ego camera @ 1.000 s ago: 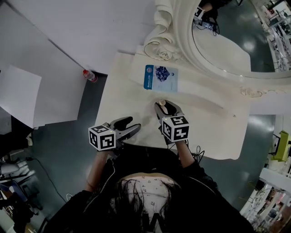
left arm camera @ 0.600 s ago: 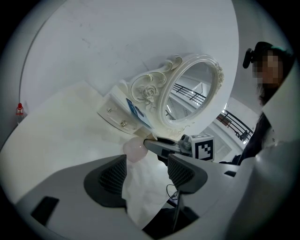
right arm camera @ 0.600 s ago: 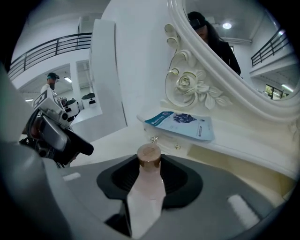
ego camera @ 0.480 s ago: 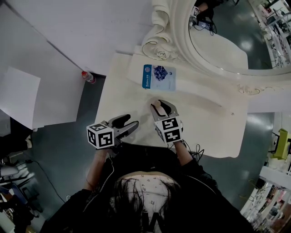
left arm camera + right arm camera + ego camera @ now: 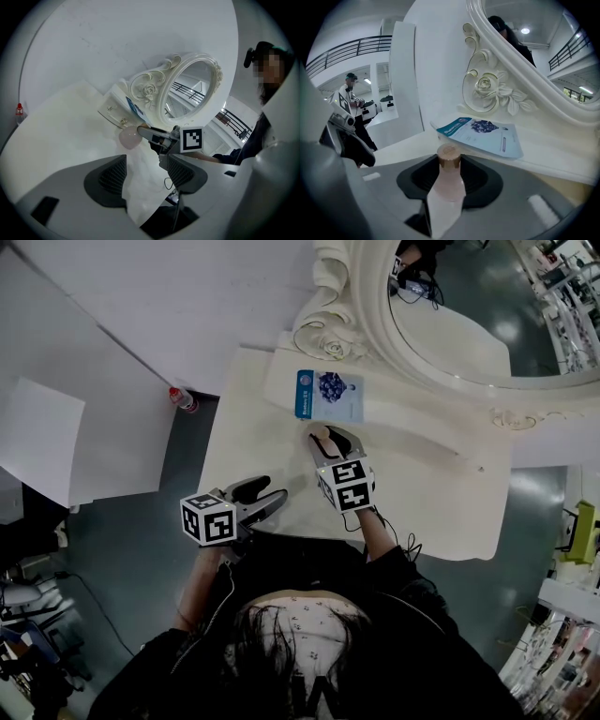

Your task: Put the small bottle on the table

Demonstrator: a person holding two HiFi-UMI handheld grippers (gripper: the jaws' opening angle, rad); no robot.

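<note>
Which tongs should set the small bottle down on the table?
Right. The right tongs grip the bottle over the table, near the blue packet. The left tongs are open and empty at the table's near edge.

one small bottle (image 5: 449,185), one packet (image 5: 330,397), one mirror (image 5: 455,329)

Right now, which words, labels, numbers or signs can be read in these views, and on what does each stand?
"Blueberry": white print on the blue sachet; the word reads only roughly and the rest of that line blurs.
Finer print on that sachet: too small to read.
On the small bottle: no label shows.
On the two marker cubes: black-and-white square patterns only, no letters.
On the red-capped bottle: label too small to read.
</note>
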